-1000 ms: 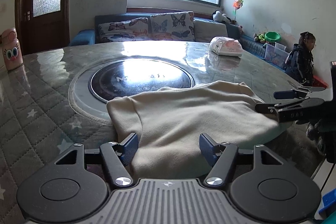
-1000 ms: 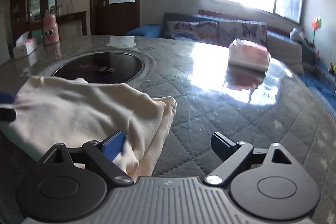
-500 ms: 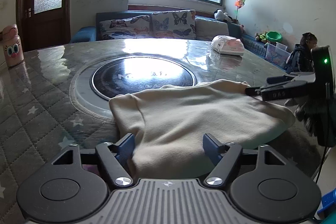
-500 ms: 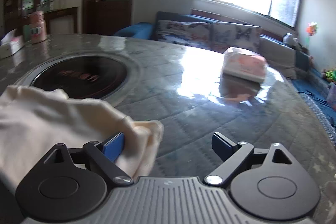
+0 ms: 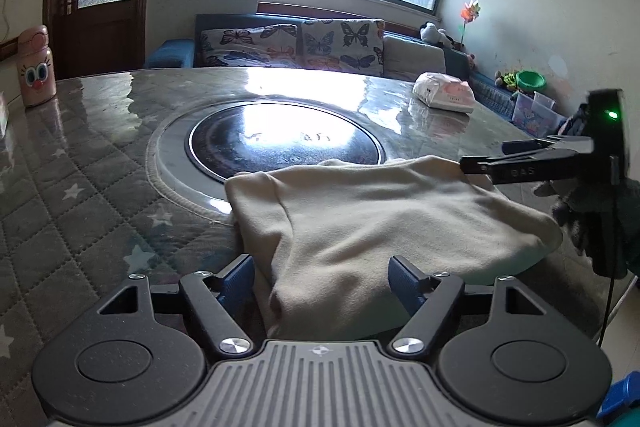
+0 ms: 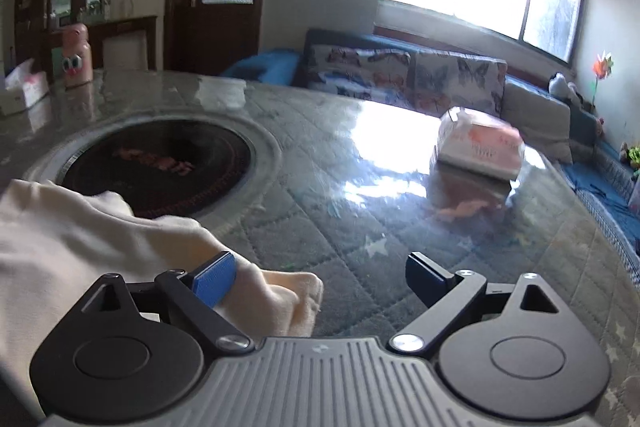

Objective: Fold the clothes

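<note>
My left gripper [image 5: 322,277] straddles the cream garment [image 5: 384,223] at the table's [image 5: 80,195] near edge, jaws released, cloth between them. The garment runs lengthwise rightward to my right gripper [image 6: 320,279], also unclenched, only its left pad touching the end.

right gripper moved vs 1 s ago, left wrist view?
Yes. The right gripper now has its tips at the cream garment's far right corner, nearer the pink tissue pack; earlier they sat lower, over the garment's right edge.
</note>
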Motion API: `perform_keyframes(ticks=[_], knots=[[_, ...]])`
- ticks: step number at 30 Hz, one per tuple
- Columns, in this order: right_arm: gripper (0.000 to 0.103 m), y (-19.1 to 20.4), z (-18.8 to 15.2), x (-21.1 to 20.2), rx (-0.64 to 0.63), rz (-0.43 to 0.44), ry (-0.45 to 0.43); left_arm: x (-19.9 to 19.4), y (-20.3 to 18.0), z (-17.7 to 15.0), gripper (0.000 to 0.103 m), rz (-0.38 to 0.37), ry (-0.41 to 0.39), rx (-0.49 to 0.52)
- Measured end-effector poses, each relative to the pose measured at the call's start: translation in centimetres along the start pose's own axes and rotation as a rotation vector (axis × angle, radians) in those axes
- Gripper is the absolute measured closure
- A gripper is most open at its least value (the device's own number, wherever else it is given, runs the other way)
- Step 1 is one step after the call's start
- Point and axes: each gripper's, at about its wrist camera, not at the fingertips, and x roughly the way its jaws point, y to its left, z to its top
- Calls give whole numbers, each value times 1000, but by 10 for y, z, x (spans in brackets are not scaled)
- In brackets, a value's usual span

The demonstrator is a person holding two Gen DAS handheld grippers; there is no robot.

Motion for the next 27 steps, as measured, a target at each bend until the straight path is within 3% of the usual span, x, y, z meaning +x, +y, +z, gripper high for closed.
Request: perform_keyframes(ticks=[4, 12, 20, 27], knots=[[9, 14, 1, -17, -36, 34, -27, -4, 9, 2, 27, 34, -18, -54], [8, 56, 1, -42, -128, 159, -74, 2, 27, -6, 26, 141, 26, -122], [8, 96, 5, -33, -238, 198, -91, -1, 28, 7, 27, 123, -20, -127], [8, 126, 2, -21, -295, 234, -80, 14, 41, 14, 27, 141, 4, -142]])
